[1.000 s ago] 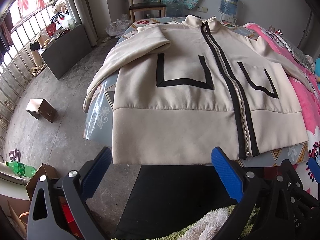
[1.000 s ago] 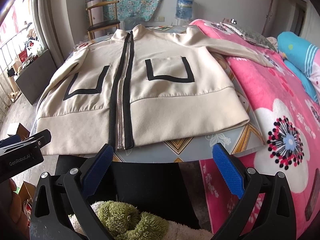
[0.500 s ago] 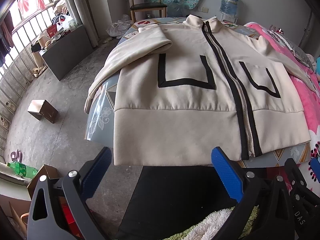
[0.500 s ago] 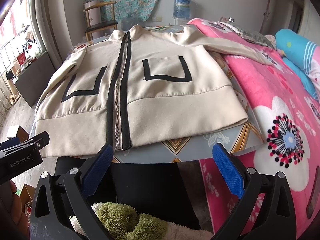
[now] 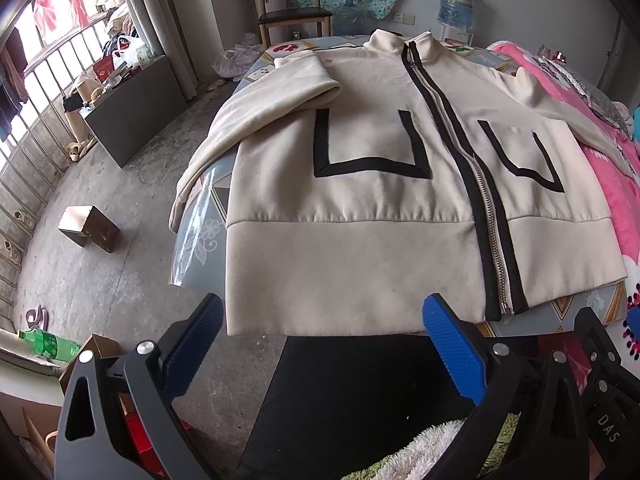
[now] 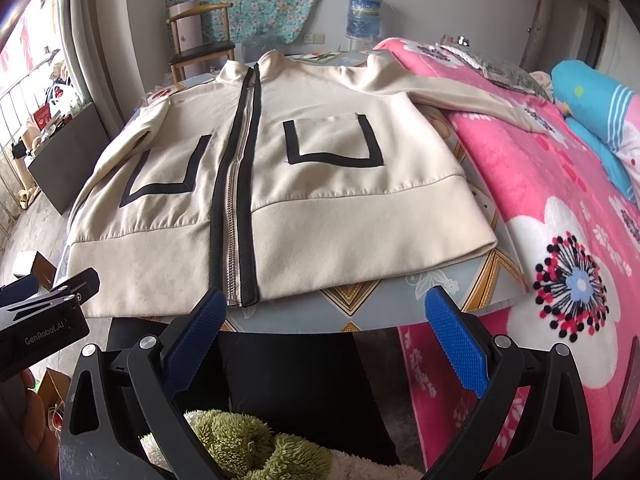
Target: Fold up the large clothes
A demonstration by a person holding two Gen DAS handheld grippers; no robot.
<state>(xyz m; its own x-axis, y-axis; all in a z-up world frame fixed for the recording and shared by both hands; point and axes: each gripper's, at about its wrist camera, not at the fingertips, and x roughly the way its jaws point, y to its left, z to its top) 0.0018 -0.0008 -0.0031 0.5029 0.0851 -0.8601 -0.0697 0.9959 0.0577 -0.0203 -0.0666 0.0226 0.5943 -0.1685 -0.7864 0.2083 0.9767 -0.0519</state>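
Jacket (image 5: 360,216) lies flat on table (image 6: 400,292); both hand-held grippers (image 5: 320,344) (image 6: 326,338) spread, empty.

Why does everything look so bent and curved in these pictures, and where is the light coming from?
Both views are fisheye, so the jacket bulges and the corners go dark. In the left wrist view daylight pours through the barred window, blown out white, with glare on the table. In the right wrist view the jacket is evenly lit and sharp.
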